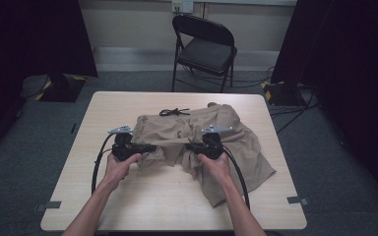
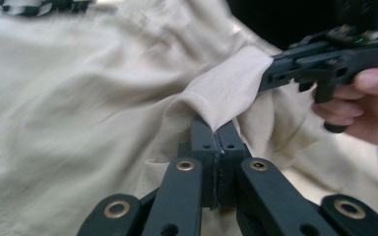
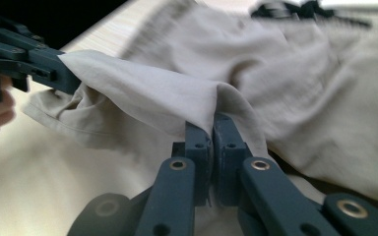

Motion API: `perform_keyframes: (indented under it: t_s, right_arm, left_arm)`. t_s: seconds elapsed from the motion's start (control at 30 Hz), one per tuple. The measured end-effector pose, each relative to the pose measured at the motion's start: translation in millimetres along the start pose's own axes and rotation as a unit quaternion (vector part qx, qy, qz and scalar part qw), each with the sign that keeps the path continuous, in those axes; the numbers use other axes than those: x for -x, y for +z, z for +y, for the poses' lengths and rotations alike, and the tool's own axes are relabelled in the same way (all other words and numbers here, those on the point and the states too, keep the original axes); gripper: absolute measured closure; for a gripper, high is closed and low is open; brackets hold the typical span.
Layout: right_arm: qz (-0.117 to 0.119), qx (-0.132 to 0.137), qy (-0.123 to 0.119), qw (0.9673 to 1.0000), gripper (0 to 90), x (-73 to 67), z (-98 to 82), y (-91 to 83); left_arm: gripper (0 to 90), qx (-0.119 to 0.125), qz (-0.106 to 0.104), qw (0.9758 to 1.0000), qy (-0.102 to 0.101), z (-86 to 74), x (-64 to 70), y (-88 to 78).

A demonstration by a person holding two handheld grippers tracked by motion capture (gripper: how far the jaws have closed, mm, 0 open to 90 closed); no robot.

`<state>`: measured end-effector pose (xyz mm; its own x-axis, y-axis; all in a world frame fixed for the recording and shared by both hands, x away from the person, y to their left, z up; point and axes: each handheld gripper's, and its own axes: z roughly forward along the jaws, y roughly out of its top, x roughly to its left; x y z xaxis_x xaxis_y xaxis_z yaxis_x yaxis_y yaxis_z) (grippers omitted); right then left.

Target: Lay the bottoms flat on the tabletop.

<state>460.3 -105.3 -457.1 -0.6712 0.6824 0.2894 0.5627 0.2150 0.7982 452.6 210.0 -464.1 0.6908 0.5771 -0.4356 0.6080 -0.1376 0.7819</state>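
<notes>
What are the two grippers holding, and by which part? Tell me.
Both hold the khaki shorts: the left gripper and the right gripper each pinch the same fold of fabric, stretched between them near a leg opening.

A light wooden table (image 1: 128, 206) stands on grey carpet (image 1: 24, 147). Beyond its far edge, a black folding chair (image 1: 204, 49) faces it, backed by a pale wall (image 1: 128, 24) with a socket plate (image 1: 182, 6). Dark curtains (image 1: 29, 39) hang either side of the chair. Cables (image 1: 285, 110) trail on the floor right of the table. Lighting is dim.
</notes>
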Motion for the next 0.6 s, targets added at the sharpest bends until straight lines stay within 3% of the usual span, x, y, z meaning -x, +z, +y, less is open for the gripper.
perform_keyframes:
  t_s: [0.03,0.07,0.1,0.17,0.33,0.37,0.43,0.47,0.57,0.6]
  right_arm:
    - [0.000,0.000,0.000,1.0000,86.8,0.0,0.0,0.0]
    - [-0.009,-0.014,0.016,0.9997,85.5,8.0,-5.2,9.7]
    - [-0.009,-0.014,0.016,0.9997,85.5,8.0,-5.2,9.7]
    - [-0.022,-0.036,0.026,0.9988,83.3,18.0,-11.9,21.0]
    - [-0.026,-0.041,0.037,0.9981,78.9,23.1,-16.3,24.8]
    - [-0.026,-0.041,0.033,0.9983,73.2,22.5,-17.1,22.8]
    - [-0.027,-0.042,0.030,0.9983,68.9,22.0,-17.1,21.3]
    - [-0.025,-0.044,0.031,0.9982,59.9,19.5,-16.3,17.0]
    - [-0.023,-0.044,0.016,0.9986,55.7,15.2,-15.0,11.5]
    - [-0.022,-0.037,0.009,0.9990,50.5,10.9,-13.1,4.2]
  left_arm:
    - [89.5,0.000,0.000,1.0000,0.000,0.0,0.0,0.0]
    - [89.4,-0.018,0.018,0.9997,0.001,-2.9,-5.4,7.4]
    - [89.3,-0.018,0.018,0.9997,0.001,-2.9,-5.4,7.4]
    - [89.0,-0.037,0.040,0.9985,-0.003,-7.7,-14.4,17.2]
    - [85.7,-0.054,0.051,0.9972,-0.010,-14.9,-18.9,27.0]
    - [84.0,-0.058,0.056,0.9967,-0.009,-16.3,-19.6,27.5]
    - [78.2,-0.047,0.050,0.9974,-0.018,-18.8,-21.3,24.1]
    - [74.7,-0.036,0.046,0.9980,-0.025,-18.8,-20.7,17.9]
    - [68.7,-0.028,0.041,0.9986,-0.021,-16.5,-18.2,8.7]
    - [66.6,-0.019,0.036,0.9989,-0.022,-15.0,-16.0,3.6]
